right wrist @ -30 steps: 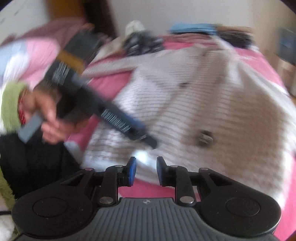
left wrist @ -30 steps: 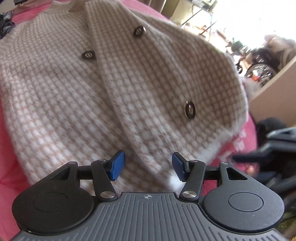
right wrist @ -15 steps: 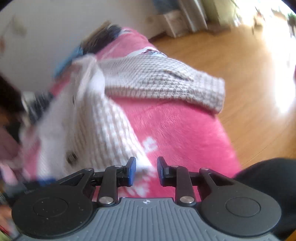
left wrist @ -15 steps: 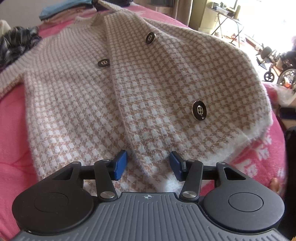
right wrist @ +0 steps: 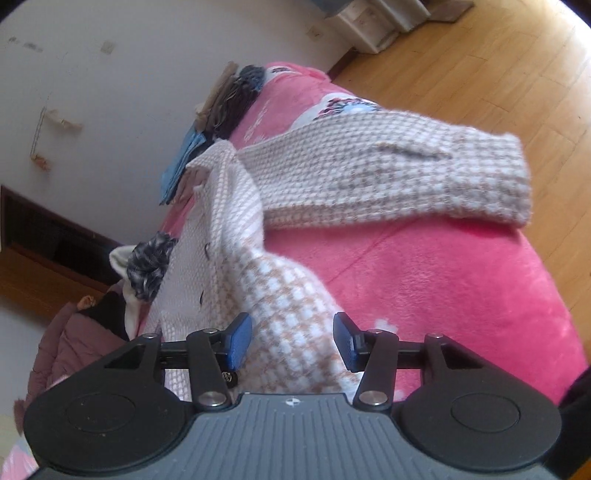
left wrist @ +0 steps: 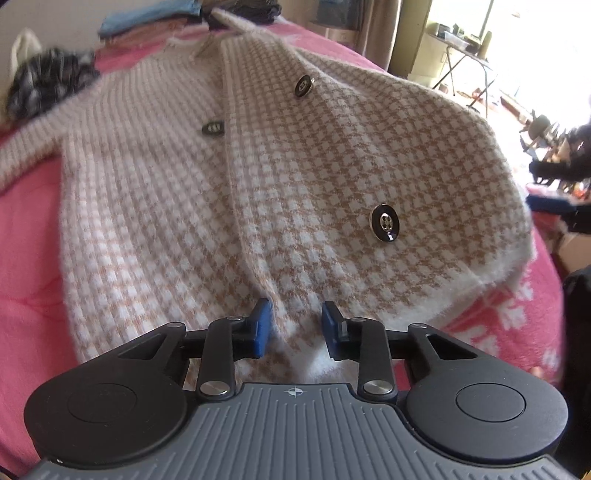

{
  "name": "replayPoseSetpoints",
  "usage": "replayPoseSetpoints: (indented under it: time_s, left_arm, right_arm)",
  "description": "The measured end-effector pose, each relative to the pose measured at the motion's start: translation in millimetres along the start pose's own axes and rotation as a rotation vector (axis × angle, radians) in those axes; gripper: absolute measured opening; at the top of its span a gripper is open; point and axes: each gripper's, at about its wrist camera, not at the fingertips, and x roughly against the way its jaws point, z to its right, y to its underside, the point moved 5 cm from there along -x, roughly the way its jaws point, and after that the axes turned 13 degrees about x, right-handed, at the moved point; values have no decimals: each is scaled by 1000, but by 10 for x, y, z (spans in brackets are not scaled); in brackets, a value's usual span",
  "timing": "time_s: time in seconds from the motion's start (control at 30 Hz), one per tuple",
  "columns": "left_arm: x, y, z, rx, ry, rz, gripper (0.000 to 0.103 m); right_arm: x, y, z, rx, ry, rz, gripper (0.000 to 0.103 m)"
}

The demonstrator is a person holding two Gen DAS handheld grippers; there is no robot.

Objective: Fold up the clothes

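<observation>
ok so left wrist view first: a beige and white houndstooth cardigan (left wrist: 207, 206) is spread flat on a pink blanket (left wrist: 29, 258) and fills most of the frame, collar toward the top, white fuzzy hem toward the bottom right. Three dark buttons show, the biggest button (left wrist: 385, 223) sitting right of centre. The left gripper (left wrist: 295, 328) is at the bottom middle with its blue pads over the hem where the two front panels meet; the jaws are closing, knit sits in the gap between them, but the pads aren't pinching it, so nothing's grabbed. There's a stack of folded clothes (left wrist: 147, 18) along the top left edge and a dark fuzzy garment (left wrist: 48, 85) at the upper left. Right wrist view is rolled sideways: the right gripper (right wrist: 291, 341) is at bottom centre, jaws opening, with a corner of the cardigan (right wrist: 288, 295) lying loose between the pads, not gripped. One sleeve (right wrist: 399, 173) stretches across the upper right over the blanket (right wrist: 461, 295), its cuff reaching the bed's edge, wooden floor (right wrist: 498, 62) behind it at the top right
</observation>
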Motion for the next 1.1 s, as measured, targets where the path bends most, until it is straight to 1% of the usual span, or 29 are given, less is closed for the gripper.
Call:
replayPoseSetpoints:
  time_s: [0.1,0.2,0.27,0.37,0.43,0.53,0.6,0.67,0.7,0.73,0.8,0.87,0.93,1.03,1.1]
  left_arm:
    - [12,16,-121,102,69,-54,33]
    - [-32,-12,-194,186,113,-88,33]
    - [-42,-43,-208,230,149,-102,33]
    - [-12,-83,-237,309,229,-111,31]
    - [-18,-88,-293,369,263,-128,32]
    - [-121,-54,-362,444,263,-182,33]
    - [-161,-51,-344,456,256,-181,33]
    - [-165,-59,-301,447,241,-169,31]
    - [-155,-63,-276,439,225,-158,21]
    - [-136,-69,-267,439,209,-149,9]
    - [-89,-88,-287,465,194,-137,7]
    - [-5,-119,-313,509,212,-117,6]
    - [91,-154,-329,545,229,-94,5]
    - [248,-218,-343,589,253,-58,5]
    - [354,-260,-353,619,269,-34,5]
  right_arm:
    - [58,89,-60,19,-2,6,53]
    - [117,205,-38,1,-4,1,53]
    - [113,280,7,-19,7,-9,54]
    - [103,358,61,-43,18,-13,54]
    - [119,380,69,-46,20,-7,54]
    - [125,397,74,-48,27,-3,54]
    - [136,403,82,-53,26,5,54]
    - [150,408,87,-60,25,15,54]
    - [160,410,87,-63,28,21,54]
    - [182,408,78,-57,36,28,54]
    - [250,401,28,-20,60,42,54]
    - [317,394,-22,18,84,57,54]
    - [387,409,-88,81,120,57,54]
    - [395,489,-179,193,178,10,54]
    - [302,553,-229,251,229,-39,54]
